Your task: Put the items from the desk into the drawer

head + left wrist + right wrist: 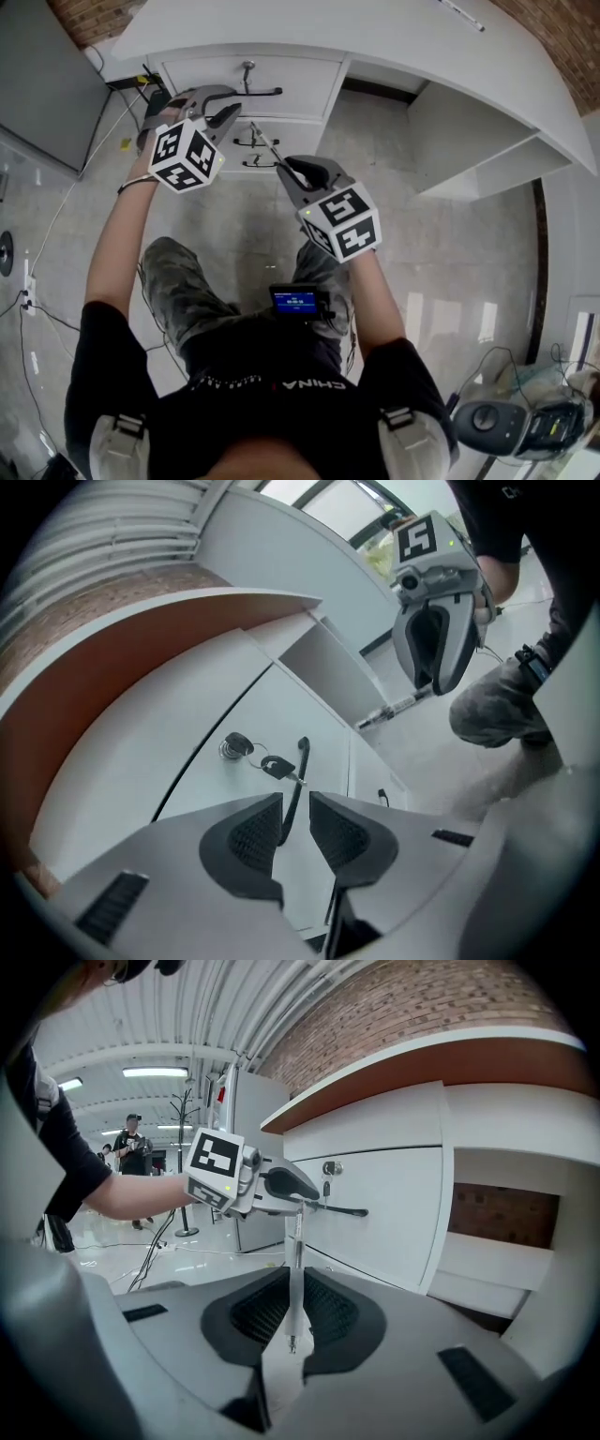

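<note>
Currently in hand: opening the top drawer [309,84], judging by its closed front and your left tool [293,801] aimed at its handle [300,766]
Left tool: pads spread a little with nothing between them; the handle shows in the gap but lies beyond the tips, not yet gripped
Right tool [294,1283]: pressed onto the pen [296,1241], pinching it near one end so most of the shaft sticks out past the tips
Pen's place: in the air in front of the drawer fronts, off the counter [328,28], its far end near the left tool
Doing it well: bring the left pads squarely round the middle of the bar, close firmly, then pull straight out; a skewed pull would likely bind the drawer
Right hand meanwhile: hold the pen off to the side so the front has room to come out, and pinch hard, since a thin round shaft may swivel
Key [277,766]: hangs from the lock [232,747] just beside the handle's end; steer the pads clear of it
Lower drawer [305,141]: closed, with small handles of its own; the pen crosses in front of it in the head view
In the way: your legs [178,272] sit in front of the drawers and may limit how far the top one comes out
Around: an open shelf bay [487,159] right of the drawers, cables [37,309] on the floor at your left, a small lit screen [298,300] on your lap, a person [134,1138] standing far off
</note>
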{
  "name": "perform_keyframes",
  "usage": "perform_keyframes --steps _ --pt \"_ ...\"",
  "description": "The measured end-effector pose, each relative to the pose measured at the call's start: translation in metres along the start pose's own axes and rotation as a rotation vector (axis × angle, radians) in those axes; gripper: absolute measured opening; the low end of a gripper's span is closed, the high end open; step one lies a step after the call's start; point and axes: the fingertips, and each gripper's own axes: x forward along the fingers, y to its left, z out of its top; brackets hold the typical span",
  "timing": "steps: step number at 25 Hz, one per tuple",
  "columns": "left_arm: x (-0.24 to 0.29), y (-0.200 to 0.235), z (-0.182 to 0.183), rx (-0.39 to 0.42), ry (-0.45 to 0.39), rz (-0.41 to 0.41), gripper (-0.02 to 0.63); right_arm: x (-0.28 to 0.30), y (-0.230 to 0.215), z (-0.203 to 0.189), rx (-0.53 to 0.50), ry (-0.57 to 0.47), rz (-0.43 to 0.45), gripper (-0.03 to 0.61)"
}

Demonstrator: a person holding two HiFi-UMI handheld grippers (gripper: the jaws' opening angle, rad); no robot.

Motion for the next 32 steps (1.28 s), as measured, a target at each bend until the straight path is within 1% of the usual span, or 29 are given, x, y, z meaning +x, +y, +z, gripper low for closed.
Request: perform_keyframes --steps 5,10,12,13,15,17,22,24,32 --pt "0.017 0.001 -0.008 0.113 0.081 -0.032 0.074 -0.010 -0.007 0.007 -0.004 -0.007 -0.013 0.054" --pt "0.025 0.002 -0.008 0.139 0.097 -0.033 0.065 -0.015 -0.013 0.012 -0.001 -0.015 -0.022 0.054" --pt "0.025 0.002 -0.009 0.173 0.119 -0.027 0.062 -0.016 -0.014 0.011 -0.003 -0.010 -0.026 0.054" --pt "0.026 0.003 -0.010 0.188 0.133 -0.027 0.045 -0.016 -0.015 0.011 -0.004 -0.007 -0.028 0.054" --pt "0.026 0.003 -0.010 0.201 0.158 -0.042 0.037 -0.017 -0.016 0.011 -0.002 -0.008 -0.027 0.054" --pt "0.027 0.003 -0.010 0.188 0.161 -0.056 0.035 -0.017 -0.017 0.010 0.004 -0.010 -0.024 0.054" --pt "0.028 0.004 -0.010 0.095 0.135 -0.077 0.037 -0.015 -0.018 0.014 0.003 -0.006 -0.020 0.054" --pt "0.028 0.004 -0.009 0.071 0.133 -0.083 0.037 -0.015 -0.017 0.018 0.002 -0.011 -0.017 0.054" --pt "0.024 0.002 -0.009 0.028 0.135 -0.113 0.037 -0.027 -0.019 0.022 -0.002 -0.006 -0.032 0.054"
